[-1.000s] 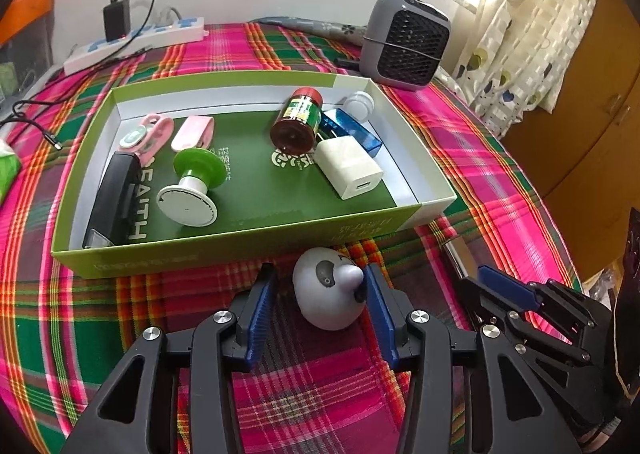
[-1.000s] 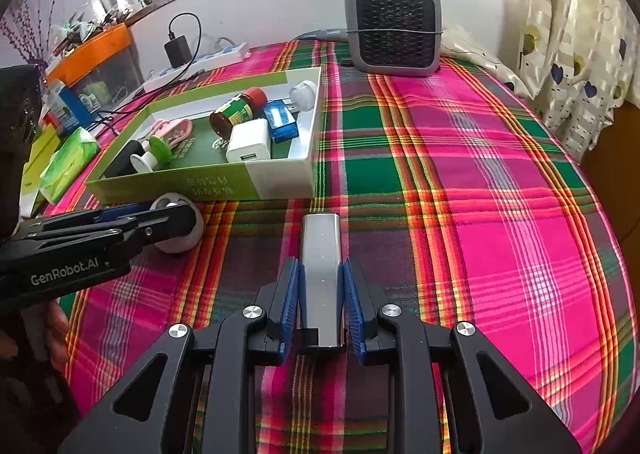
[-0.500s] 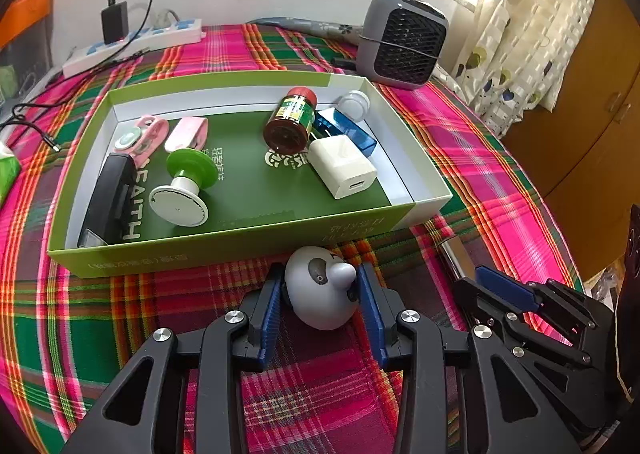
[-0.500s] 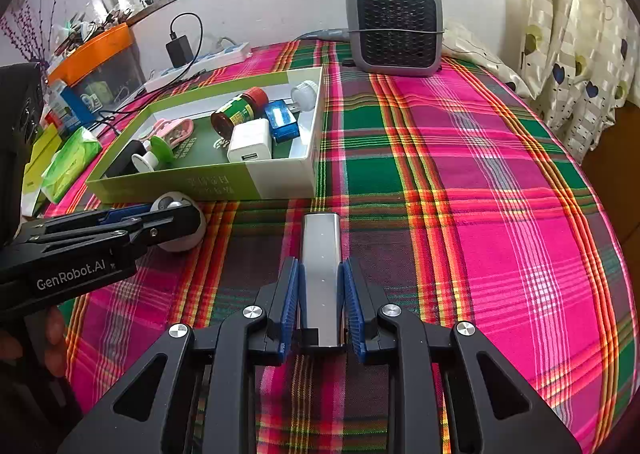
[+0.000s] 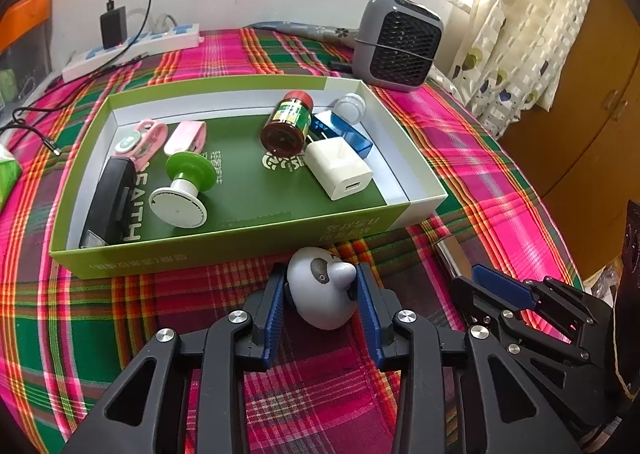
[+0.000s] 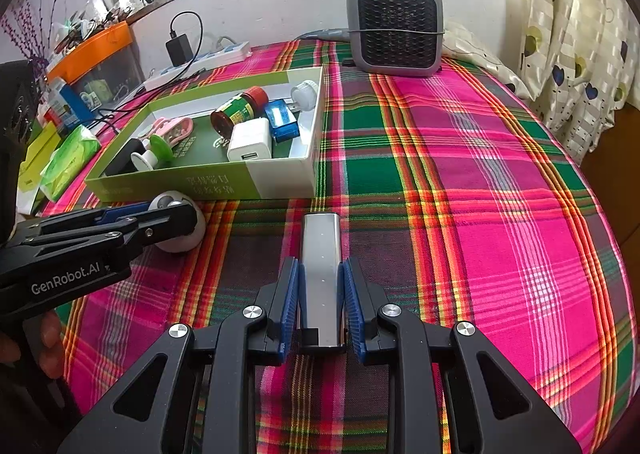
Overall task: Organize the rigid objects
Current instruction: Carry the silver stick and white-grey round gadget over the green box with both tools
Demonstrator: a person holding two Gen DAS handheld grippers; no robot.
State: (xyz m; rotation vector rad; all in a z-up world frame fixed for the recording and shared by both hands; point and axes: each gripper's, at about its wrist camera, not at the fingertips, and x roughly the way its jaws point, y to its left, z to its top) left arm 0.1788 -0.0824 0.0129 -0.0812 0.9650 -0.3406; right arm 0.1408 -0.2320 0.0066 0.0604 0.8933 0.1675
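A grey-white round toy [image 5: 324, 302] lies on the plaid cloth just in front of the green box [image 5: 224, 250]. My left gripper [image 5: 320, 273] is shut on it, a blue pad pressed to each side. In the right wrist view the same toy [image 6: 182, 240] peeks out past the left gripper [image 6: 160, 214]. A silver metal bar [image 6: 321, 250] lies lengthwise on the cloth, and my right gripper [image 6: 320, 266] is shut on its near half. The box holds a brown bottle [image 5: 288, 122], a white charger [image 5: 340, 168], a green-white spool [image 5: 182, 190] and several other small items.
A grey fan heater [image 6: 394, 30] stands at the back, beyond the box. A white power strip [image 5: 132, 50] with a black adapter lies at the back left. Green packets [image 6: 68, 158] sit left of the box. Curtains [image 6: 580, 34] hang at the right, past the table's edge.
The left gripper's fingers have come together on the round toy, which they stood open around a second ago. The right gripper and the silver bar have stayed put.
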